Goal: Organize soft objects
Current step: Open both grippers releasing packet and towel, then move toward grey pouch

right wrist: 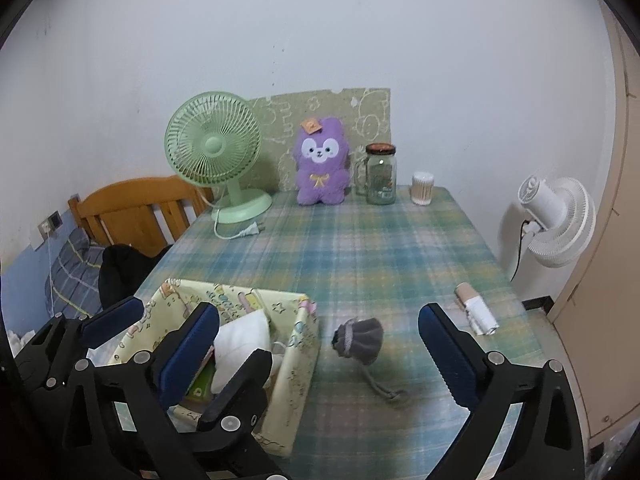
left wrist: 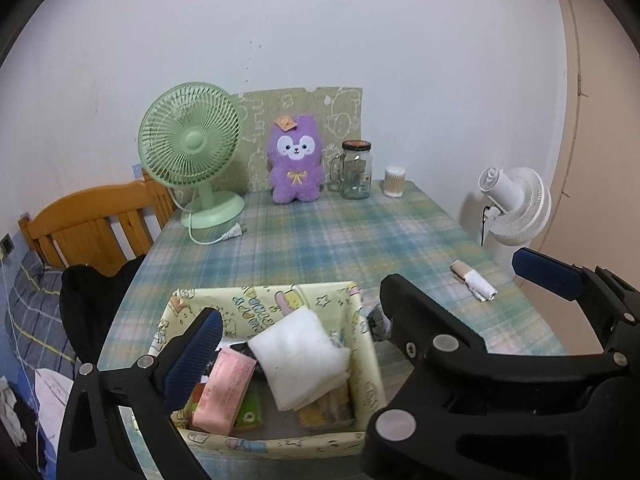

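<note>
A yellow cartoon-print box [left wrist: 362,356] [right wrist: 298,356] stands at the near left of the plaid table. In it lie a folded white cloth [left wrist: 298,358] [right wrist: 240,338], a pink pack [left wrist: 224,392] and some small packets. My left gripper [left wrist: 364,304] hangs over the box, open and empty. A grey drawstring pouch [right wrist: 360,340] lies on the table right of the box. My right gripper [right wrist: 318,350] is open and empty, just in front of the pouch. A purple plush bunny [left wrist: 296,160] [right wrist: 322,162] sits at the table's far edge.
A green desk fan [left wrist: 190,152] [right wrist: 216,152] with a loose plug stands at the far left. A glass jar mug [right wrist: 380,174] and a cotton swab pot [right wrist: 423,188] are at the far right. A wrapped roll [right wrist: 476,312] lies near the right edge. A white fan [right wrist: 558,220] stands beyond the table.
</note>
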`<action>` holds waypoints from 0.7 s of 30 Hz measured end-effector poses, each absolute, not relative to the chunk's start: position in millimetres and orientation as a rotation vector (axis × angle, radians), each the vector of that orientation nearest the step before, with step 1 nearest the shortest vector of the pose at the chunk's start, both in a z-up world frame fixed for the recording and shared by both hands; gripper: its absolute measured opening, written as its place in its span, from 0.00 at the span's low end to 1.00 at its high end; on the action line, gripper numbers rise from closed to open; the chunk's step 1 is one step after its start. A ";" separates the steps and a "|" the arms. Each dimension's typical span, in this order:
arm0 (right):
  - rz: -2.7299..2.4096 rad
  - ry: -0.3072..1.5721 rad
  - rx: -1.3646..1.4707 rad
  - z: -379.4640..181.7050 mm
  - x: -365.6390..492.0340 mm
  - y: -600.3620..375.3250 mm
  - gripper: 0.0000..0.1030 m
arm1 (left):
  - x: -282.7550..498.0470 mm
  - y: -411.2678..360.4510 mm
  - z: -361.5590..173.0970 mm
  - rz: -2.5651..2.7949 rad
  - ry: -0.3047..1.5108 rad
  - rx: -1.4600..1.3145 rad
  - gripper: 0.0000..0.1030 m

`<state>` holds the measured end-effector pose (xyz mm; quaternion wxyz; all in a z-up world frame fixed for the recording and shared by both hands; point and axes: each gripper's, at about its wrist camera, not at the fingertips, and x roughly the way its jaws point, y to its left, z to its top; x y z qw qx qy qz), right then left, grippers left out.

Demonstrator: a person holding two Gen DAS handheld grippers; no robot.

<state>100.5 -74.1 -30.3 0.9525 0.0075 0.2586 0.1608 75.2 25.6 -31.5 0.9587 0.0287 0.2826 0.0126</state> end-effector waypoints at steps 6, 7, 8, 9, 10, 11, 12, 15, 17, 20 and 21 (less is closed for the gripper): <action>0.318 0.508 0.020 -23.9 96.6 -90.6 0.99 | 73.5 10.1 -27.0 0.013 0.566 0.054 1.00; 0.316 0.506 0.022 -23.3 96.4 -93.1 0.99 | 73.3 6.7 -26.3 0.008 0.565 0.053 1.00; 0.315 0.504 0.024 -23.0 96.4 -95.7 0.99 | 73.4 4.1 -25.7 0.006 0.564 0.054 1.00; 0.313 0.502 0.026 -22.5 95.8 -99.8 0.99 | 73.3 0.9 -25.3 0.003 0.564 0.055 1.00; 0.313 0.500 0.028 -22.0 95.6 -102.5 0.99 | 73.3 -1.9 -25.0 -0.002 0.563 0.056 1.00; 0.313 0.498 0.030 -21.8 94.9 -105.2 0.99 | 73.0 -5.8 -24.8 -0.011 0.563 0.058 1.00; 0.312 0.497 0.031 -21.4 94.8 -108.5 0.99 | 72.6 -9.3 -24.7 -0.017 0.562 0.061 1.00; 0.297 0.485 0.021 -20.9 92.6 -118.4 0.99 | 72.4 -20.7 -25.2 -0.024 0.562 0.070 1.00; 0.288 0.481 0.021 -20.8 92.1 -124.1 0.99 | 72.2 -26.2 -26.1 -0.030 0.565 0.069 1.00; 0.281 0.482 0.023 -21.5 92.7 -134.0 0.99 | 72.7 -34.2 -27.1 -0.036 0.568 0.058 1.00; 0.279 0.480 0.024 -21.8 91.9 -138.1 0.99 | 72.7 -36.5 -27.1 -0.036 0.568 0.055 1.00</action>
